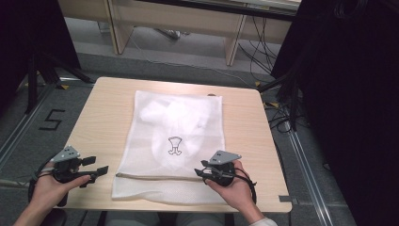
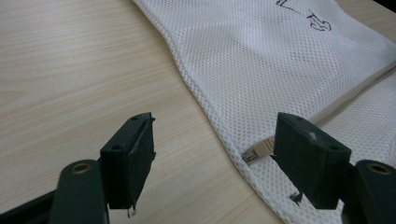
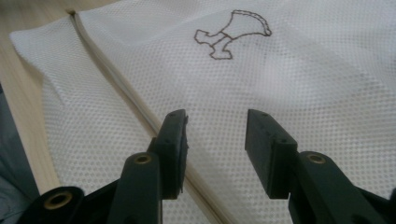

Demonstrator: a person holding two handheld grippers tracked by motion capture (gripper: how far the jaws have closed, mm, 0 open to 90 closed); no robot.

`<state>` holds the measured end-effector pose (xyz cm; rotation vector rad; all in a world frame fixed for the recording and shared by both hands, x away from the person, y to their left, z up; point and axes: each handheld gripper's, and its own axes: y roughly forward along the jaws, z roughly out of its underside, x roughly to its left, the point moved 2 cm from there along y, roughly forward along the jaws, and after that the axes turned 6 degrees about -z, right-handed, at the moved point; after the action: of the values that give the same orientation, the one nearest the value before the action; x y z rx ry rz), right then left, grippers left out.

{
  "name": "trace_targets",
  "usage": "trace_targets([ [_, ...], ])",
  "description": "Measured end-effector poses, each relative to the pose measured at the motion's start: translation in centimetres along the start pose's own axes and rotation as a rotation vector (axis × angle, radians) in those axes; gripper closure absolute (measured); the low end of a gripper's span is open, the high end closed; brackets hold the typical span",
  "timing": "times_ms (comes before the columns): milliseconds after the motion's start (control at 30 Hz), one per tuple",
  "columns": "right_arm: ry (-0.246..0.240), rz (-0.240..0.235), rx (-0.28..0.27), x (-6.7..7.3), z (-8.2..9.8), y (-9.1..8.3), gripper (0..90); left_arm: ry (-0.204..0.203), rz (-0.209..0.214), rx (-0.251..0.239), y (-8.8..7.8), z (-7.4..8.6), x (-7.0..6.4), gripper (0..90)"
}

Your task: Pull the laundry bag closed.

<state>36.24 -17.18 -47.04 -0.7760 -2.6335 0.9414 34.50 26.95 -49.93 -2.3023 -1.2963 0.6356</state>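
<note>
A white mesh laundry bag [image 1: 171,141] lies flat in the middle of the wooden table [image 1: 244,127], with white cloth inside and a small dark outline figure [image 1: 174,145] printed on it. A zipper [image 1: 155,177] runs across the bag near its front end, and its metal pull [image 2: 254,152] sits at the bag's left edge. My left gripper [image 1: 99,172] hovers open just left of that corner, jaws pointing at the pull, nothing between them. My right gripper [image 1: 201,171] stands open over the bag's front right part, above the zipper line [image 3: 119,91].
Beyond the table's far edge stand wooden furniture legs [image 1: 233,44] and loose cables [image 1: 256,47] on the grey floor. Black tripod legs [image 1: 35,75] stand at the left, and dark curtains [image 1: 348,94] close in the right side. Bare wood lies on both sides of the bag.
</note>
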Motion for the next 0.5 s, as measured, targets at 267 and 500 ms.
trace_targets([
  [267, -0.05, -0.056, 0.018, 1.7, -1.5, 1.5, 62.2, -0.006, 0.002, -0.008, 0.0, -0.1, 0.0, 29.2],
  [500, -0.088, -0.127, 0.031, 3.7, -3.5, 4.1, 62.8, -0.006, 0.002, -0.002, 0.0, 0.0, 0.1, 29.2],
])
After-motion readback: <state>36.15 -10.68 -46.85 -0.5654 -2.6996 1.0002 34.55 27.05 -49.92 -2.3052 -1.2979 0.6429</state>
